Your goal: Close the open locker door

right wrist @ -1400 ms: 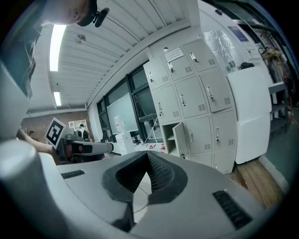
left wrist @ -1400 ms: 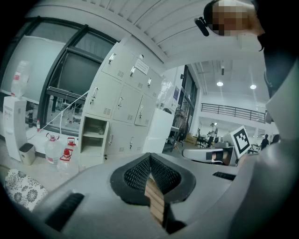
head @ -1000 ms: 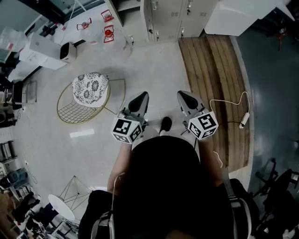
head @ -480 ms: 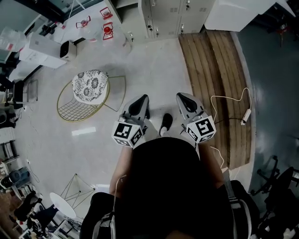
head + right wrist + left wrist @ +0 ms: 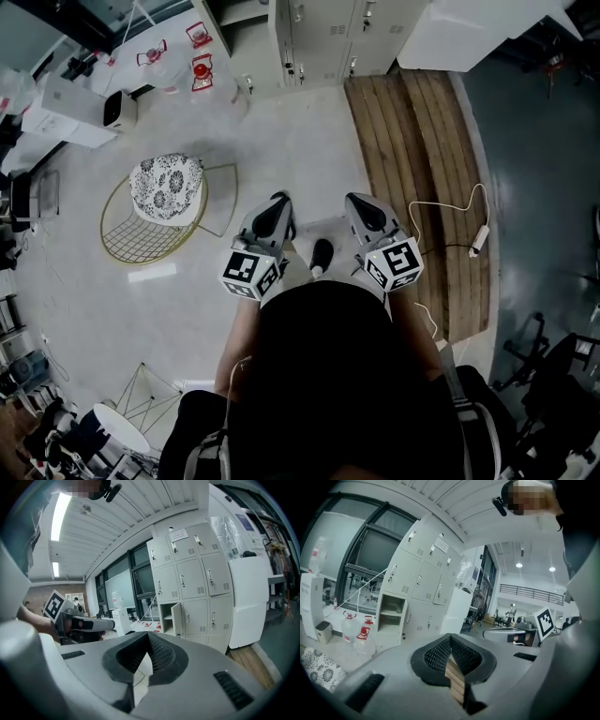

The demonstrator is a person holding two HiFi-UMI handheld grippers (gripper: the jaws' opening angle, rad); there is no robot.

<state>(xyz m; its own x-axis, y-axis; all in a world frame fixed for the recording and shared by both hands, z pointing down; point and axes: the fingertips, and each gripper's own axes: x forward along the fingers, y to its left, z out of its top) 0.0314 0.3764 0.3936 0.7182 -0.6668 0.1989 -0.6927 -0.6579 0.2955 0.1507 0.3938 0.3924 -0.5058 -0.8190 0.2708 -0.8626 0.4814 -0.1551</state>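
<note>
The grey locker bank stands at the far end of the floor. One lower compartment is open, its door swung out to the right of it. The left gripper view shows the same open compartment with a shelf inside. My left gripper and right gripper are held side by side in front of the person, well short of the lockers. Both are shut with nothing between their jaws. In the right gripper view, the left gripper shows at the left.
A gold wire chair with a patterned cushion stands left of the path. Red-capped water bottles sit near the lockers' left end. Wooden planks carrying a white cable and power strip lie on the right, beside a white cabinet.
The person has stepped forward, so the floor, chair and lockers have shifted in the head view. Both grippers stay shut and keep their place in front of the body.
</note>
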